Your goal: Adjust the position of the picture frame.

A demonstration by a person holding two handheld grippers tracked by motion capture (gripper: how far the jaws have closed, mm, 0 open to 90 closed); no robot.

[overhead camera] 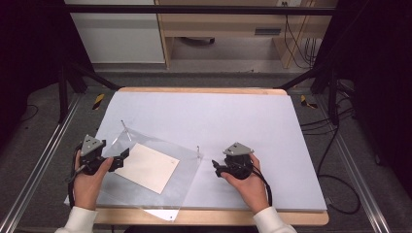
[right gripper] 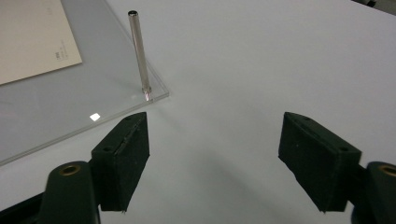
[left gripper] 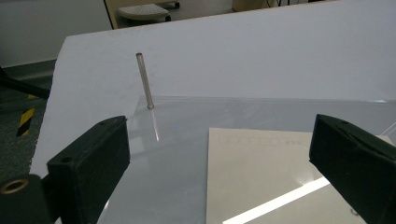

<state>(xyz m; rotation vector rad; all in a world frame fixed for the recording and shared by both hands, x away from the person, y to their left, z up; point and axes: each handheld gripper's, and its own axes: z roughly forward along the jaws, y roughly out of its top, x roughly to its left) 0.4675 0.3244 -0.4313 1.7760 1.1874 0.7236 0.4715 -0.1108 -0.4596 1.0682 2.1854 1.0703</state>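
A clear acrylic plate [overhead camera: 187, 167] lies on the white table top, turned at an angle, with a cream sheet of paper [overhead camera: 145, 166] on it. Two thin metal pins stand upright at its corners: one at the far left [overhead camera: 125, 127] and one at the right [overhead camera: 198, 150]. My left gripper [overhead camera: 121, 159] sits at the plate's left edge, open, its jaws spread over the plate [left gripper: 187, 116] and paper [left gripper: 261, 172], with the pin [left gripper: 144, 79] ahead. My right gripper [overhead camera: 216, 168] is open just right of the plate, nothing between its jaws [right gripper: 215, 126]; the right pin [right gripper: 139, 51] stands ahead.
The white mat [overhead camera: 243, 116] covers a wooden table whose front edge [overhead camera: 218, 217] shows below it. The plate's near corner overhangs that edge. Black frame posts and cables [overhead camera: 335, 131] flank the table; furniture stands beyond the far edge.
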